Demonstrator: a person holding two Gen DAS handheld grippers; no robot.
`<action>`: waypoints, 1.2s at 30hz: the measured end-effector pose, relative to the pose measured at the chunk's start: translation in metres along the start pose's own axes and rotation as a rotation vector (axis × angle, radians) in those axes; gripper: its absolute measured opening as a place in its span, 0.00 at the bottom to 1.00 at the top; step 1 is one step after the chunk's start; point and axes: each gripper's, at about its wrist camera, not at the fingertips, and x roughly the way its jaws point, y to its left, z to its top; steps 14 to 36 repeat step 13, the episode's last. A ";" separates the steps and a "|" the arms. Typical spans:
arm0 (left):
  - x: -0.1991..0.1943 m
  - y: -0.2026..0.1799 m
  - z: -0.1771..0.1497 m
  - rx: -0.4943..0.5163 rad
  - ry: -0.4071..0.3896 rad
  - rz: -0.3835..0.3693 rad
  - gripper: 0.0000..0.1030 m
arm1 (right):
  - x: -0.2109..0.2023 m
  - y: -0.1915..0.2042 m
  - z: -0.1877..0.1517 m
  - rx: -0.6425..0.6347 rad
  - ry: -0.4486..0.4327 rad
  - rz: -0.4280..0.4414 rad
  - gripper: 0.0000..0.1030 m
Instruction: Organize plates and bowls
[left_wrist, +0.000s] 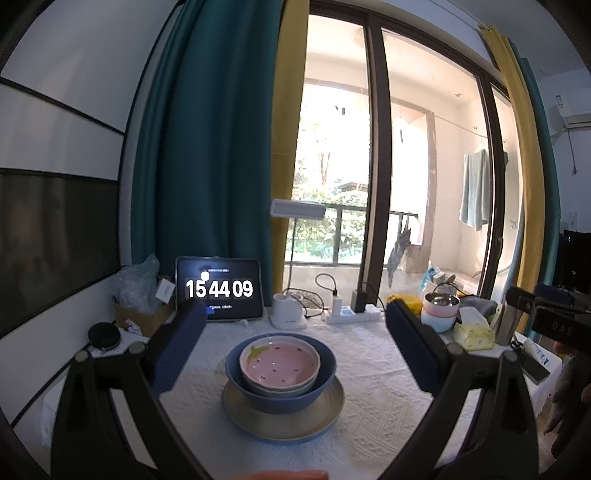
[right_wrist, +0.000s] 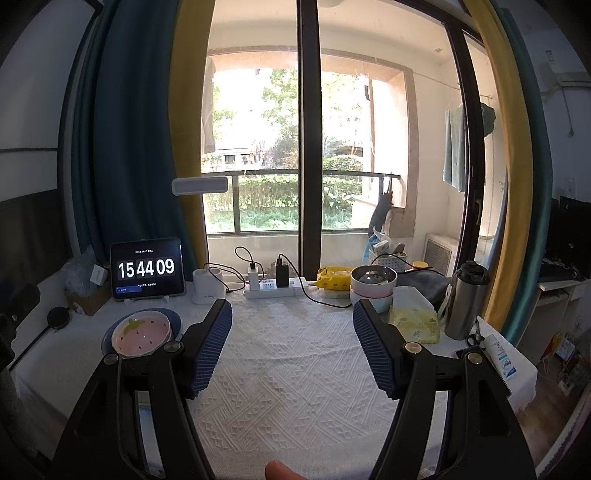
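Pink strawberry-print bowl (left_wrist: 279, 363); blue bowl (left_wrist: 281, 395); plate (left_wrist: 283, 417) perhaps beige.

Tablet screen (left_wrist: 219, 288) at table rear: large white digits "15 44 09" displayed on black ground. Smaller lines of text above and below digits: too small to be read. Letters "D A S" faintly seen on dark device body (left_wrist: 561, 326) at right edge, left wrist view.

Ahead of you, a tall dark-framed window (right_wrist: 308, 147) admits strong daylight from a balcony with greenery beyond. Teal curtains (left_wrist: 207, 147) and yellow curtains (right_wrist: 506, 166) flank it. A white textured tablecloth (right_wrist: 295, 369) covers the table below you.
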 end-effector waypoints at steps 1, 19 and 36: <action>0.000 -0.001 0.000 0.000 0.000 -0.001 0.96 | 0.000 0.000 0.000 0.000 0.000 0.000 0.70; 0.000 -0.010 -0.001 -0.005 0.002 -0.014 0.96 | 0.003 -0.002 -0.003 -0.007 0.010 0.005 0.69; 0.000 -0.010 -0.001 -0.005 0.002 -0.014 0.96 | 0.003 -0.002 -0.003 -0.007 0.010 0.005 0.69</action>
